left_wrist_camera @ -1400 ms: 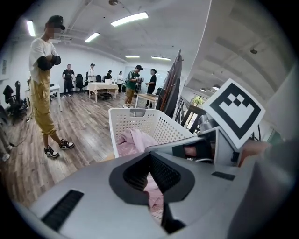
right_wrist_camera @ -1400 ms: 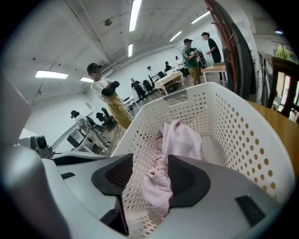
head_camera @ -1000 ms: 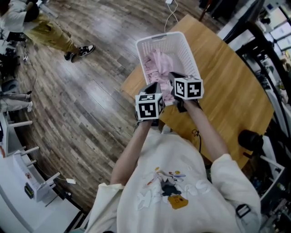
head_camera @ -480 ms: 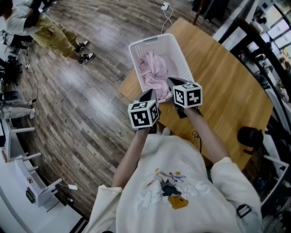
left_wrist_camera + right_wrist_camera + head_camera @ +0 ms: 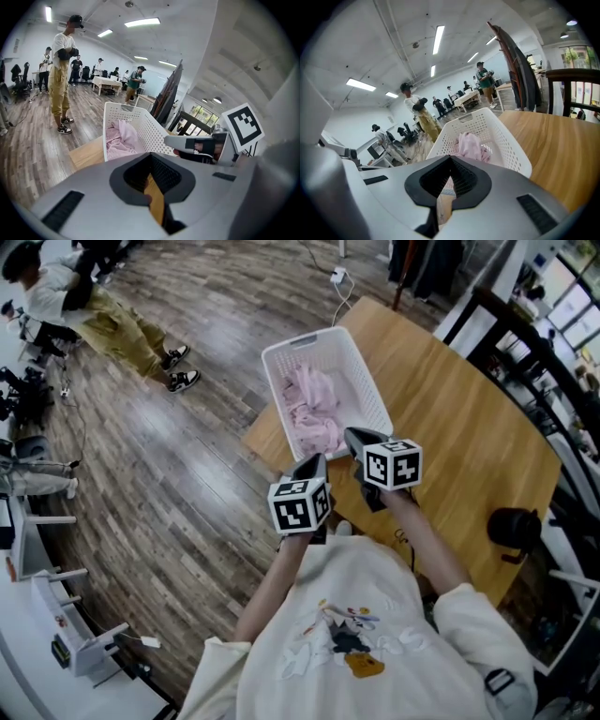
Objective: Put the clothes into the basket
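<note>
Wood-grain table (image 5: 469,427), perforated white basket (image 5: 367,395)

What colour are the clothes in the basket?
Pale pink. The clothes lie in the white basket, and the head view shows them best.

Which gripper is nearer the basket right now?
Right. The right gripper sits by the near right corner of the basket; the left gripper is further back, short of the near rim.

no text or number can be read. the pale letters on the near shirt (image 5: 349,643) are too blurred; the left cube (image 5: 300,505) and right cube (image 5: 392,465) bear only square patterns.
</note>
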### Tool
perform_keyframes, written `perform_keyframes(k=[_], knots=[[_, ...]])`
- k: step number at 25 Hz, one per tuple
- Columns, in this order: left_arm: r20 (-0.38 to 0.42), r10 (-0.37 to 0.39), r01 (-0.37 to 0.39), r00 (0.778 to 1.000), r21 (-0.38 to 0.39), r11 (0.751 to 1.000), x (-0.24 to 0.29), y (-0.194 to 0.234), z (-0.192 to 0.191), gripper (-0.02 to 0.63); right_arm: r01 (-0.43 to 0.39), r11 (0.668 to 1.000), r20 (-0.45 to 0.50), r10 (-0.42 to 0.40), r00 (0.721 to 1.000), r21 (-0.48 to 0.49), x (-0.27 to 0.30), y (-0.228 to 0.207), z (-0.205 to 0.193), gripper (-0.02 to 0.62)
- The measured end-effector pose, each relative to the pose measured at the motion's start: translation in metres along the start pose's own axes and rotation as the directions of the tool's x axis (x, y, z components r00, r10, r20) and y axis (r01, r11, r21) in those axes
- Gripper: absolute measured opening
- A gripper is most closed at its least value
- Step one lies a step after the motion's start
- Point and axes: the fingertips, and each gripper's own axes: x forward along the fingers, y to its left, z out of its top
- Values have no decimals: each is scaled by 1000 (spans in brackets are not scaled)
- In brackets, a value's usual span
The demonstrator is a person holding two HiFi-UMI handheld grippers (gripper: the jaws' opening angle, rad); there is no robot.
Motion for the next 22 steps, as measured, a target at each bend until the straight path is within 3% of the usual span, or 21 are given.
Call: perform_keyframes(k=[16, 22], knots=[[176, -77, 75, 981, 15, 997, -79, -52, 26, 0, -89, 996, 220, 91, 971, -22, -114, 67, 27, 23], [174, -87, 85, 981, 20, 996, -101, -56, 15, 0, -87, 995, 252, 99, 963, -56, -141, 81, 28, 23]])
